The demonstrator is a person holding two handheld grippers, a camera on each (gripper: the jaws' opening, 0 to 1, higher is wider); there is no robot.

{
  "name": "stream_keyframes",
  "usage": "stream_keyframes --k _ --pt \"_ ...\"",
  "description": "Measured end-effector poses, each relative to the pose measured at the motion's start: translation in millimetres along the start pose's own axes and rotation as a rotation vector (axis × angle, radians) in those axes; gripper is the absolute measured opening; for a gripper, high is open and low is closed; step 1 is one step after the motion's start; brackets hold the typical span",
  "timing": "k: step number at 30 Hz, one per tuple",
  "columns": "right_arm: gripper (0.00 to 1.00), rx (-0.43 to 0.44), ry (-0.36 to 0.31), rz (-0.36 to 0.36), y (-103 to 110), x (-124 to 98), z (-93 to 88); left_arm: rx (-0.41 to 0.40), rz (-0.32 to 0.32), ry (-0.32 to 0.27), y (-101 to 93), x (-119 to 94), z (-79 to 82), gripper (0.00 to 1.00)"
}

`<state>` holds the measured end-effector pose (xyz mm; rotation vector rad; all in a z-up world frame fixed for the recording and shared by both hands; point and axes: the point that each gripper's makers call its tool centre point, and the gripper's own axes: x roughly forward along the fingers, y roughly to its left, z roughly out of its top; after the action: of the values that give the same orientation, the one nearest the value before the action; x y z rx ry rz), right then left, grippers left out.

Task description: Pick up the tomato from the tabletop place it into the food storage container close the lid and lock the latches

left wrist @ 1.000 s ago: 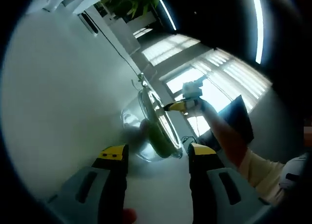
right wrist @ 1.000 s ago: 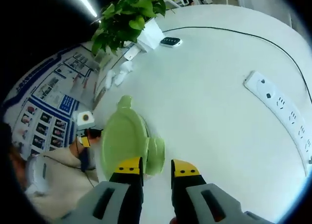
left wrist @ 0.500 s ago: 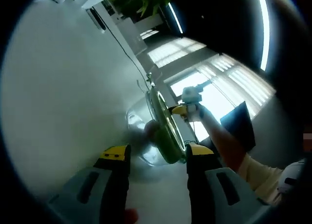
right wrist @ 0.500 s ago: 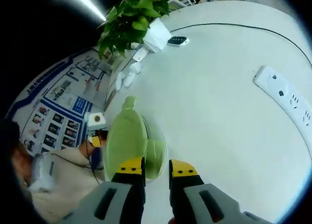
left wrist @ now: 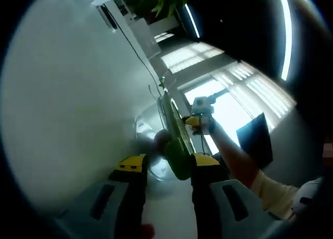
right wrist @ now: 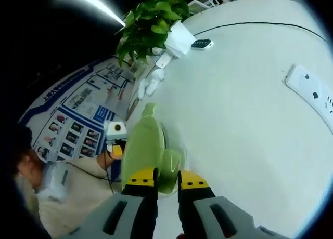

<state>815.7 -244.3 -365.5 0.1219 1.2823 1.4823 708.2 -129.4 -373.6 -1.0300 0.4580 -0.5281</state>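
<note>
Container [left wrist: 156, 145]: clear round tub, sits centre-low in the left gripper view, seen edge-on. Green lid [right wrist: 145, 153] is on it; in the right gripper view the lid is a pale green oval at centre-low with a latch tab [right wrist: 149, 109] sticking out at its far end and another flap [right wrist: 174, 161] at its near right side. A dark blurred lump [left wrist: 162, 140] shows through the clear wall, likely the tomato, but too blurred to call colour.

Surface: white tabletop [right wrist: 239, 104], rolled steeply in the left gripper view so it fills the left half. On it in the right gripper view: white power strip [right wrist: 312, 93] at right edge, black cable [right wrist: 250, 25] running along the top, small dark remote-like item [right wrist: 201, 43], potted green plant [right wrist: 151, 23] in a white pot at upper centre. Poster wall [right wrist: 78, 109] at left. Left gripper view has bright blinds/windows [left wrist: 234, 88] at centre-right and a ceiling light strip [left wrist: 285, 34] at upper right.

Left gripper [left wrist: 167, 165]: yellow-tipped jaws at bottom centre, a gap between them, straddling the lid's near edge; contact with the rim not resolvable. Same gripper shows in the right gripper view just left of the lid, in the person's hand [right wrist: 106, 158].

Right gripper [right wrist: 161, 177]: jaws at bottom centre, nearly pressed together, narrow slit left, tips at the lid's near edge by the flap; can't tell if they pinch it. It also shows in the left gripper view beyond the lid, arm [left wrist: 234, 156] reaching in from lower right.
</note>
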Motion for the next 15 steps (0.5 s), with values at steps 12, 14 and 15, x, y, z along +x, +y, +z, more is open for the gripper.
stream_keyframes --k 12,14,15 --pt "0.02 0.065 -0.024 0.001 3.5 -3.8 2.8 -0.029 0.0 -0.012 -8.3 -0.3 2.9 0.15" --pt "0.01 0.081 -0.026 -0.001 4.3 -4.2 3.2 -0.027 0.013 -0.015 -8.7 -0.6 2.4 0.12" --pt "0.01 0.083 -0.027 -0.001 4.4 -4.1 3.3 -0.029 0.026 -0.016 -6.7 -1.0 2.6 0.11"
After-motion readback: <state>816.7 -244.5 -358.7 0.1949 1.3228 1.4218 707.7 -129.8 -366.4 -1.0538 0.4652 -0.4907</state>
